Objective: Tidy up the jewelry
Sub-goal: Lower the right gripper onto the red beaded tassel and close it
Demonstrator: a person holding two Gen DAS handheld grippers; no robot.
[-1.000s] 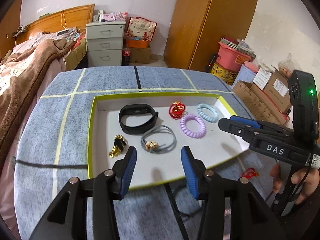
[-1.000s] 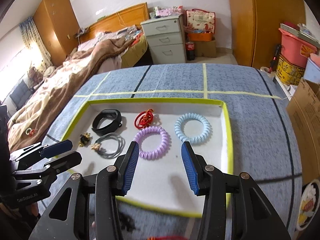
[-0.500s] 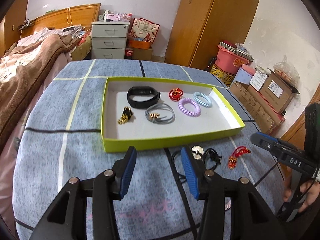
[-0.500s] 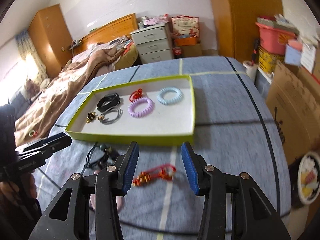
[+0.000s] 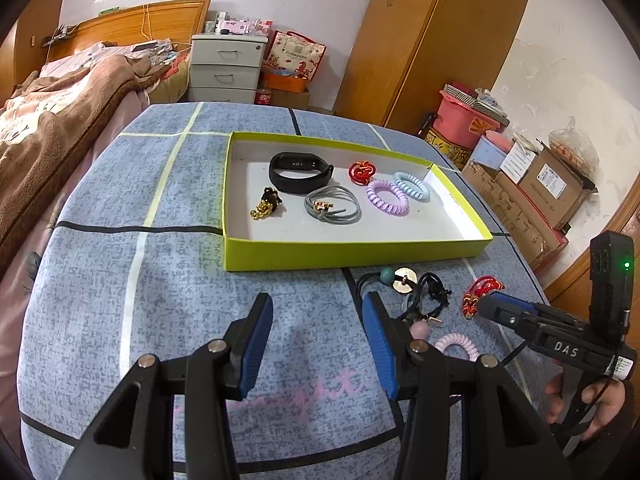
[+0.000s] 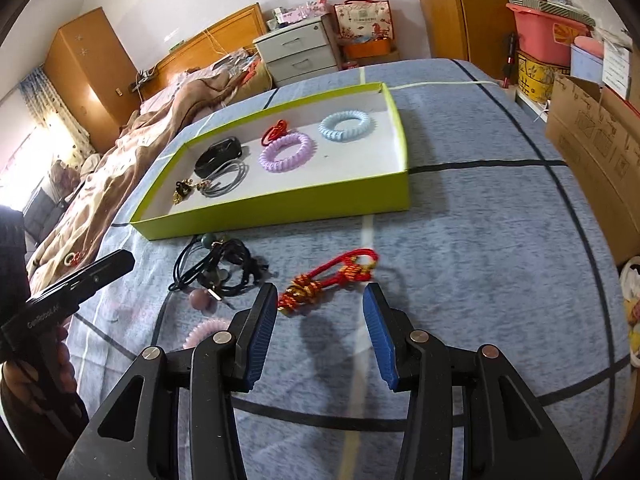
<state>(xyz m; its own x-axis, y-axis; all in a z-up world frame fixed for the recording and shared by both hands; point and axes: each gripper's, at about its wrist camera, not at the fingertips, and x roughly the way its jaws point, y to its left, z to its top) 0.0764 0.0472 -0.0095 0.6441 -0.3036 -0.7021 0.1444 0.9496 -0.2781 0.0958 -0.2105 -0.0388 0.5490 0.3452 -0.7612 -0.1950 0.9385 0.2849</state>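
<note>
A lime-green tray on the blue checked tablecloth holds a black band, a red knot, a purple coil, a blue coil, a grey cord bracelet and a gold bead charm. Loose in front of it lie a black cord tangle, a red tassel knot and a pink coil. My right gripper is open, the tassel just ahead between its fingers, untouched. My left gripper is open over bare cloth, left of the tangle.
A bed with a brown blanket borders the table's left. White drawers and a wardrobe stand behind. Cardboard boxes and a pink bin crowd the right side. A hand holds the right gripper's handle.
Both grippers have drawn back from over the tray to the cloth in front of it. The loose tangle, tassel and pink coil have come into view. Both stayed open.
</note>
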